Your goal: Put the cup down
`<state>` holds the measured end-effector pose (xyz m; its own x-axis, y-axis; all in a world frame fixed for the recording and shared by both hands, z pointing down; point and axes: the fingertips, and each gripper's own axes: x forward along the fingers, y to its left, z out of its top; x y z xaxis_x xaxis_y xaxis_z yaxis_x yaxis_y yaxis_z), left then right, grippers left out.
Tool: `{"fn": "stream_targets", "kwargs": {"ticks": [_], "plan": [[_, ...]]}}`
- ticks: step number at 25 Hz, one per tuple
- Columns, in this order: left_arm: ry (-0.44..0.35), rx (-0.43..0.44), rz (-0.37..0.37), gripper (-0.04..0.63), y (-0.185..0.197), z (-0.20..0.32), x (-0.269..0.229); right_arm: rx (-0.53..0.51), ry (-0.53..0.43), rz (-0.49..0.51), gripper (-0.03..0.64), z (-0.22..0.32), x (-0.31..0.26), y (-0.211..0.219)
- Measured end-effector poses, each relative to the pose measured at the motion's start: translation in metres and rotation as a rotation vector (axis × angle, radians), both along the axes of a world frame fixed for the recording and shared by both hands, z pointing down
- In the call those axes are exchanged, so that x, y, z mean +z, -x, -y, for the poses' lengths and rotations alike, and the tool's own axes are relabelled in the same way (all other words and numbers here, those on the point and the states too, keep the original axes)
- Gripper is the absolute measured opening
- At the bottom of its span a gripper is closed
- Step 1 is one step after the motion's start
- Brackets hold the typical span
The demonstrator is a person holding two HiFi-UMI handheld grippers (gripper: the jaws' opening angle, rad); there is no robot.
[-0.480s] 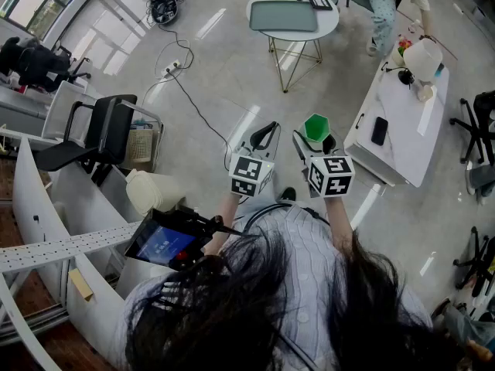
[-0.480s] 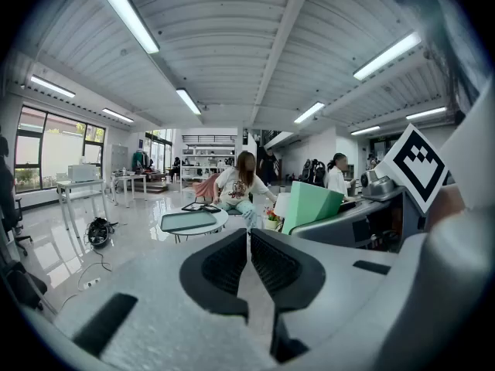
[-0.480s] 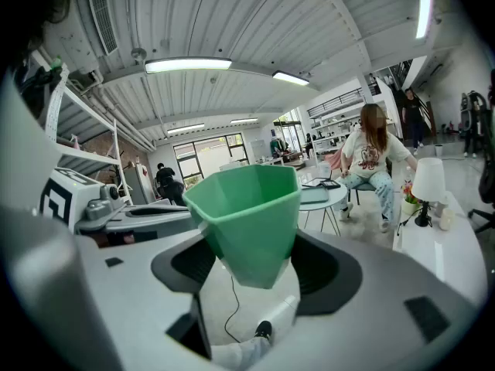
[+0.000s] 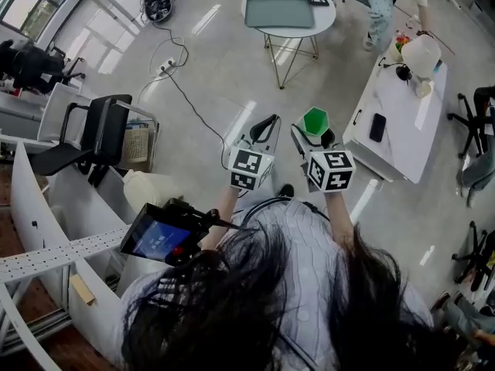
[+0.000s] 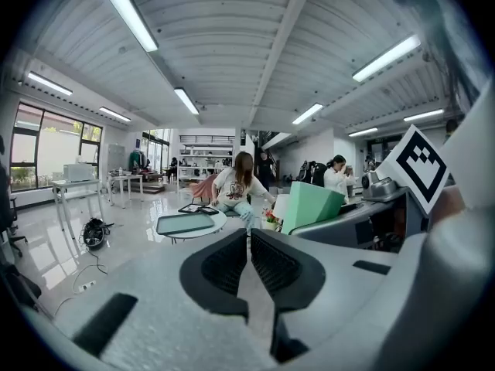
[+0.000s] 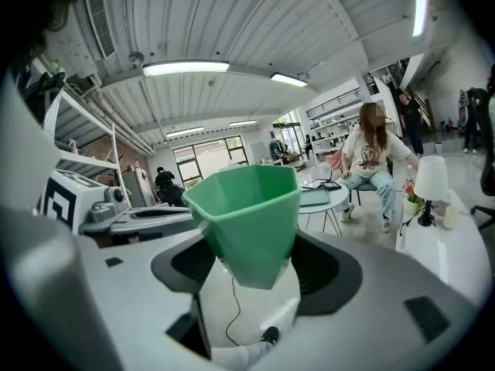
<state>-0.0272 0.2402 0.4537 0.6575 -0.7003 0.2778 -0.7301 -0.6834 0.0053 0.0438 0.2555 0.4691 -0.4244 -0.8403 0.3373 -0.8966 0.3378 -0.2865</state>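
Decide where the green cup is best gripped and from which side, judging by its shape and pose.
Grip the green cup low on its body, coming in from the side and closing on two opposite flat facets. It stands upright, mouth up, and its faceted walls taper toward the base, so the wider part above probably resists slipping down. The right gripper holds it this way.

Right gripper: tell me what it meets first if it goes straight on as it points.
Holding the green cup, the right gripper aims at the round table; tilted slightly down, it may reach the floor first. Depth is unclear.
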Motion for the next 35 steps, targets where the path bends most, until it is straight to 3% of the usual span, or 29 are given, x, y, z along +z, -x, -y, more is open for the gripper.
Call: {"fn": "stream_targets", "kwargs": {"ticks": [17,35], "plan": [[0.030,0.020,-0.008,0.026,0.009,0.107,-0.002,0.033,0.043,0.009,0.317,0.102,0.003,0.003],[0.042,0.100,-0.019,0.026,0.038,0.247,-0.003,0.078,0.065,0.015,0.318,0.236,-0.001,0.046]]}}
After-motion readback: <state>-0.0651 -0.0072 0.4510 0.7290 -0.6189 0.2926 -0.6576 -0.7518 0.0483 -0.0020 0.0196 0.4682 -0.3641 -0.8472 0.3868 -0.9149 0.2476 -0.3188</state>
